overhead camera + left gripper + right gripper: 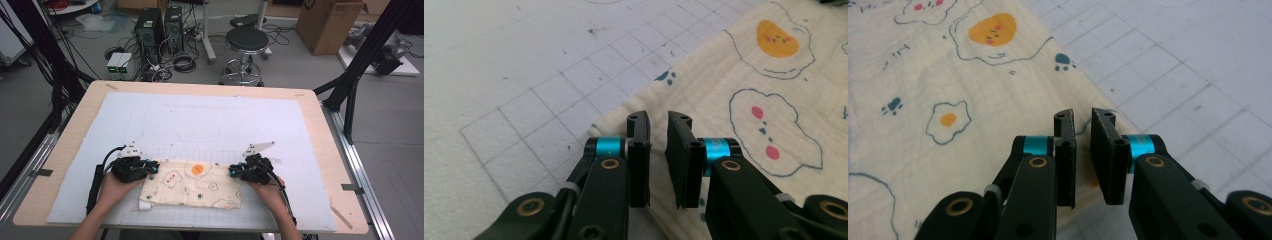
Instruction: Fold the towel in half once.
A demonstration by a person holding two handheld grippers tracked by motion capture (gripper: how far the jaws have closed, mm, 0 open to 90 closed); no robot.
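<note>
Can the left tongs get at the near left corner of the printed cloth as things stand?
Probably yes. The left tongs sit right at the cloth's left edge, jaws slightly apart with nothing between them, and the white grid mat around that edge is bare.

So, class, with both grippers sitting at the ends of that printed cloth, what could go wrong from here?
1. The left gripper has only a narrow gap between its jaws, with no fabric visibly pinched; lifting now may leave the cloth behind.
2. The right gripper sits right at the cloth's edge, so a grab could catch only a sliver and slip.
3. The cloth looks folded into layers; a pinch might take just the top layer and undo the fold.
</note>
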